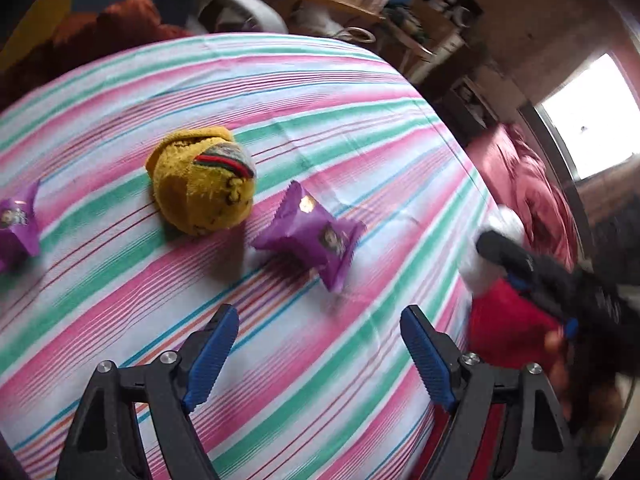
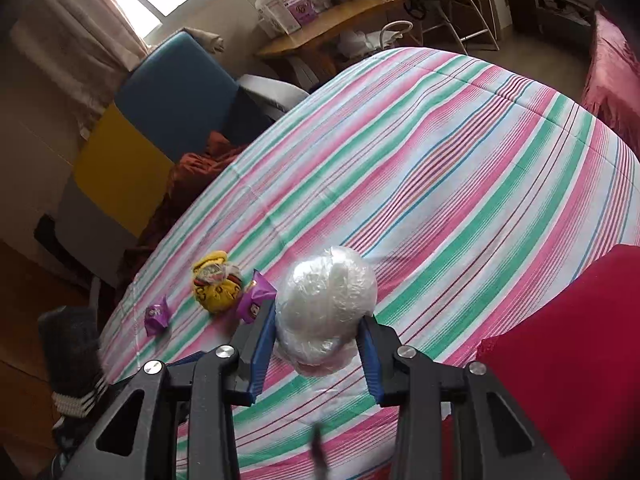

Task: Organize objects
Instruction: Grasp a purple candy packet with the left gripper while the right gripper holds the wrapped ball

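On the striped bed sheet (image 1: pixel 320 92) lie a yellow rolled cloth ball (image 1: pixel 202 182) and two purple snack packets, one beside it (image 1: pixel 312 234) and one at the left edge (image 1: pixel 16 224). My left gripper (image 1: pixel 320 314) hovers open over the sheet just short of the nearer packet, with nothing between its fingers. My right gripper (image 2: pixel 320 314) is shut on a white plastic-wrapped ball (image 2: pixel 328 292), held above the sheet. The right wrist view shows the cloth ball (image 2: pixel 216 282) and the packets (image 2: pixel 256 296) to the left beyond it. The white ball (image 1: pixel 482 272) shows blurred at the right in the left wrist view.
A person's red sleeve (image 2: pixel 568 360) fills the lower right. A blue and yellow chair (image 2: pixel 172 92) and rust-coloured cloth (image 2: pixel 192 176) stand at the bed's far left edge. A wooden shelf (image 2: pixel 328 20) stands behind, a red blanket (image 2: pixel 612 80) to the right.
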`<state>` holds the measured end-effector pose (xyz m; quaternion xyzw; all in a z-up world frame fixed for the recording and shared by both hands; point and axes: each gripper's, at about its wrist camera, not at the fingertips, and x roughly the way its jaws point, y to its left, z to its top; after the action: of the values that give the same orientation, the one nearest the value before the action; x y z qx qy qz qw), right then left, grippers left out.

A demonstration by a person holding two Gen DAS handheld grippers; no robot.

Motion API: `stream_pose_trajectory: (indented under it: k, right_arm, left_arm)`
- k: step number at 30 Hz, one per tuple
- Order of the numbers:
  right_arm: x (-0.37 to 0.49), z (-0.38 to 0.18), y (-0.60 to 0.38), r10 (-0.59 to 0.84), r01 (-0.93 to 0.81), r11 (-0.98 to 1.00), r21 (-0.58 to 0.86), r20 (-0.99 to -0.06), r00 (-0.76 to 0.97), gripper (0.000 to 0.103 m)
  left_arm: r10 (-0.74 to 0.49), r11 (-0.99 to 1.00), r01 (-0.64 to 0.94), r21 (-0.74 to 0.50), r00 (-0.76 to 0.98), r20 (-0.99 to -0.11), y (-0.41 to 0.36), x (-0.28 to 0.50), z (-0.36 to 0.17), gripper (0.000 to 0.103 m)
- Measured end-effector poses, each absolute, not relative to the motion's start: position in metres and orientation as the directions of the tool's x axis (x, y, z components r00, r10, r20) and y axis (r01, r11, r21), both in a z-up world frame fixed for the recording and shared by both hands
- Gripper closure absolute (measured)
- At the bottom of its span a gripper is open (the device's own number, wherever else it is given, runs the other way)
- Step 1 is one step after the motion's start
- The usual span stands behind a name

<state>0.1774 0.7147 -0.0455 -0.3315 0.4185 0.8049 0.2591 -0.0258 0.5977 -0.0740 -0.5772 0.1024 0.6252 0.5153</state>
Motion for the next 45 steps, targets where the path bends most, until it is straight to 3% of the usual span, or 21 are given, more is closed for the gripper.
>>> stream_pose_trajectory:
  k: [5, 11, 13, 16, 18, 21, 23, 28, 30, 34, 36, 43, 45]
  right_arm:
    - [0.18, -0.043, 0.713, 0.148, -0.672, -0.52, 0.527, -0.719, -0.679, 0.065]
    - [0.18, -0.042, 0.713, 0.14, -0.648, -0.53, 0.547, -0.698, -0.703, 0.065]
    - [0.178, -0.043, 0.713, 0.134, -0.643, -0.535, 0.548, -0.697, -0.705, 0.065]
    - [0.176, -0.044, 0.713, 0.124, -0.635, -0.541, 0.552, -0.694, -0.709, 0.065]
    - [0.175, -0.046, 0.714, 0.122, -0.635, -0.542, 0.55, -0.696, -0.707, 0.065]
    - [0.173, -0.047, 0.716, 0.116, -0.637, -0.543, 0.547, -0.703, -0.702, 0.065]
    - [0.172, -0.048, 0.716, 0.109, -0.635, -0.548, 0.544, -0.706, -0.7, 0.065]
    - [0.17, -0.049, 0.717, 0.113, -0.646, -0.548, 0.532, -0.718, -0.687, 0.065]
    - [0.17, -0.049, 0.716, 0.12, -0.656, -0.546, 0.522, -0.726, -0.677, 0.065]
    - [0.171, -0.049, 0.715, 0.127, -0.664, -0.545, 0.512, -0.732, -0.669, 0.065]
    - [0.171, -0.049, 0.715, 0.125, -0.662, -0.545, 0.514, -0.731, -0.671, 0.065]
    - [0.169, -0.048, 0.713, 0.115, -0.647, -0.56, 0.517, -0.725, -0.679, 0.065]
    - [0.168, -0.047, 0.712, 0.11, -0.638, -0.571, 0.516, -0.723, -0.682, 0.065]
  left_arm:
    - [0.514, -0.593, -0.629, -0.502, 0.184, -0.838, 0.627, -0.041, -0.084, 0.005]
    - [0.419, -0.692, -0.619, -0.371, 0.074, -0.905, 0.659, -0.038, -0.097, 0.003]
    - [0.39, -0.678, -0.663, -0.319, 0.044, -0.92, 0.662, -0.03, -0.099, 0.006]
    - [0.361, -0.615, -0.76, -0.208, -0.037, -0.932, 0.658, -0.016, -0.098, 0.03]
    - [0.365, -0.568, -0.808, -0.156, -0.078, -0.928, 0.645, -0.014, -0.096, 0.06]
    - [0.392, -0.52, -0.836, -0.172, -0.055, -0.918, 0.617, -0.019, -0.094, 0.073]
    - [0.394, -0.483, -0.859, -0.168, -0.042, -0.918, 0.595, -0.019, -0.091, 0.076]
    - [0.428, -0.455, -0.861, -0.226, 0.011, -0.904, 0.543, -0.023, -0.088, 0.075]
    - [0.435, -0.485, -0.834, -0.262, 0.03, -0.9, 0.532, -0.032, -0.086, 0.058]
    - [0.492, -0.548, -0.771, -0.326, 0.018, -0.87, 0.537, -0.041, -0.072, 0.038]
    - [0.511, -0.557, -0.765, -0.324, -0.008, -0.859, 0.547, -0.037, -0.064, 0.018]
    - [0.476, -0.635, -0.725, -0.268, -0.093, -0.874, 0.593, -0.032, -0.07, 0.015]
    - [0.463, -0.658, -0.704, -0.267, -0.099, -0.881, 0.601, -0.041, -0.08, 0.02]
